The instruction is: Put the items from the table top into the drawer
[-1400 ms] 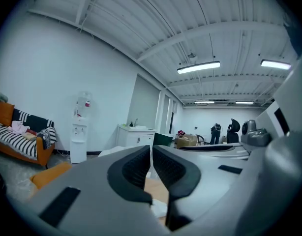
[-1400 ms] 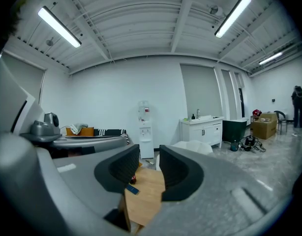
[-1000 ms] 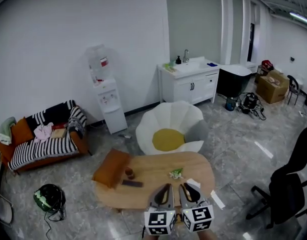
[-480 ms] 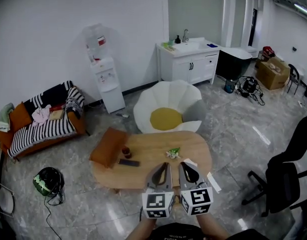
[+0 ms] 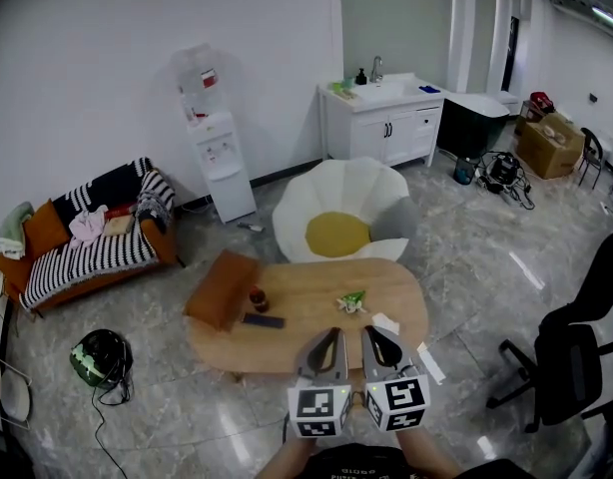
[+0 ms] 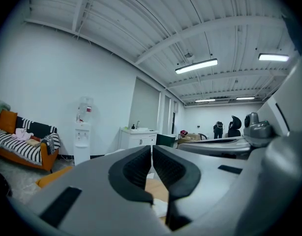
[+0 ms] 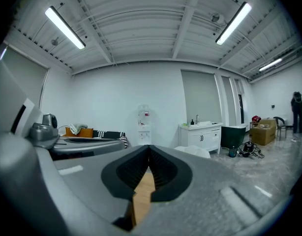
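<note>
Items lie out on the oval wooden desk point(image 5: 306, 312): a small reddish cup point(image 5: 258, 298), a dark flat bar point(image 5: 263, 319) and a green-and-white scrap point(image 5: 351, 301), so I judge these are left to stow. Only the head view shows them; the gripper views show my left claw point(image 6: 151, 149) and right claw point(image 7: 149, 154) closed on nothing.

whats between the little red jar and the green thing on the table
Only bare table between red jar and green item, per the head view.

The oval table point(image 5: 297, 297) looks like pale, matt wood. The floor point(image 5: 486, 267) is glossy, marbled stone tile; the sofa point(image 5: 87, 255) is striped cloth.
</note>
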